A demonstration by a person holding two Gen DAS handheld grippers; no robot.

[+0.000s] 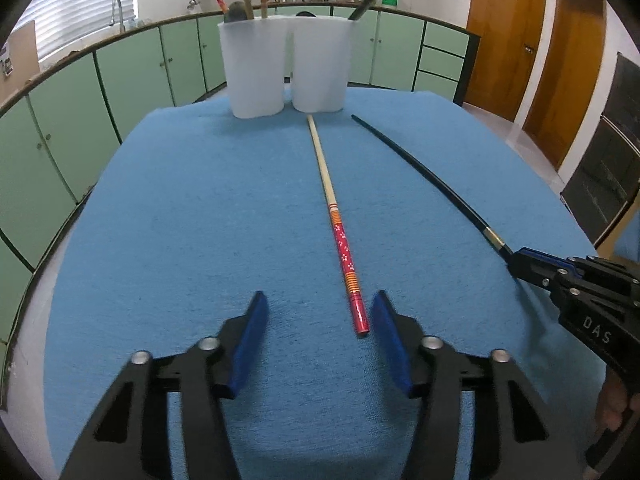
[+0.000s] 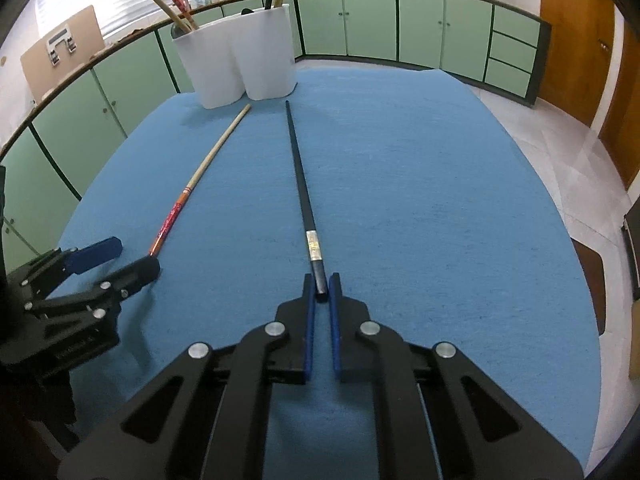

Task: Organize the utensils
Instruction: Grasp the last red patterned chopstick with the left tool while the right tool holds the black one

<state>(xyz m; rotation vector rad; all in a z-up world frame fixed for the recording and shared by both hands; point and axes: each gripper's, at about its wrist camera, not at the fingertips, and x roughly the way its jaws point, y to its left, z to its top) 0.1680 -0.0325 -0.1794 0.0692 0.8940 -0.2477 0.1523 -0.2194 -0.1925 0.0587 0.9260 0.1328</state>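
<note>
Right tool [image 2: 322, 284] pinches the black chopstick [image 2: 300, 184]; left tool [image 1: 320, 312] spread (red chopstick [image 1: 346, 264] between).

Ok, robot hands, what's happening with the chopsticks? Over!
Right gripper shut on black chopstick. Left gripper open, its pads either side of the red chopstick, not pressing it. White holder ahead, path clear.

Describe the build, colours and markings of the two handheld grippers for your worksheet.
Both the left gripper and right gripper are black plastic linkage frames with silver round rivets and flat blue finger pads. The right gripper's body carries pale lettering reading DAS.
</note>
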